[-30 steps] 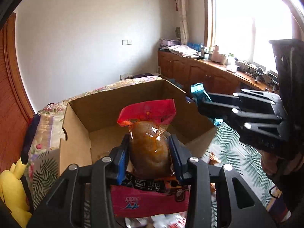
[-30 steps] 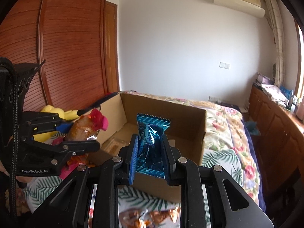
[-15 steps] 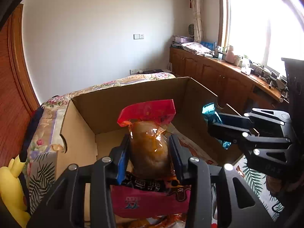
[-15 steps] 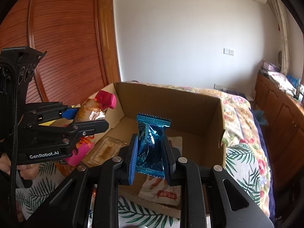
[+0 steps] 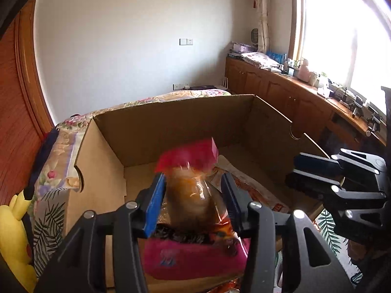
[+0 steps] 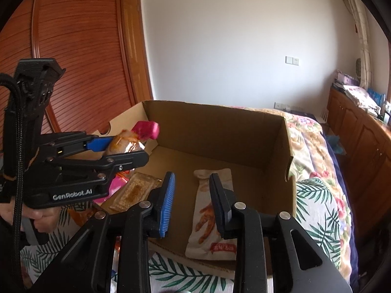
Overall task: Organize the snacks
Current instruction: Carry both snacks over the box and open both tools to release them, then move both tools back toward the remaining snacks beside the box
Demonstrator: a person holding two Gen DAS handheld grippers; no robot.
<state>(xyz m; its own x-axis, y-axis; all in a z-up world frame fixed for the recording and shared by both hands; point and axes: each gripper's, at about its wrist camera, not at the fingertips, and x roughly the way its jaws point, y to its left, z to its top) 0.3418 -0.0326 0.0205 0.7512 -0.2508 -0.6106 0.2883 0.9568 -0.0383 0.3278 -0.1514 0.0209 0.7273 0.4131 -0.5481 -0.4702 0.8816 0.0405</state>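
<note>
My left tool (image 5: 193,202) is over the near edge of the cardboard box (image 5: 171,127), its blue-padded fingers (image 5: 154,207) parted with the red-topped snack pouch (image 5: 193,185) between them — the pouch is blurred, and I cannot tell whether the pads are touching it. From the right wrist view the same pouch (image 6: 132,141) shows at the box's left wall, between the left tool's (image 6: 117,151) fingers.

My right tool (image 6: 191,202) is spread apart and holds nothing; it hovers above the box floor (image 6: 220,168). Straight below its gap lies a pale snack packet with orange print (image 6: 210,219), flat on the cardboard. To the left of that, also flat in the box, sits a clear-wrapped golden bar (image 6: 136,190), and a pink packet (image 6: 114,185) lies just beside it, under my left tool.

The box rests on the bed (floral and palm-leaf cover) (image 6: 317,202). A yellow plush toy (image 5: 14,232) sits at the bed's left edge.
</note>
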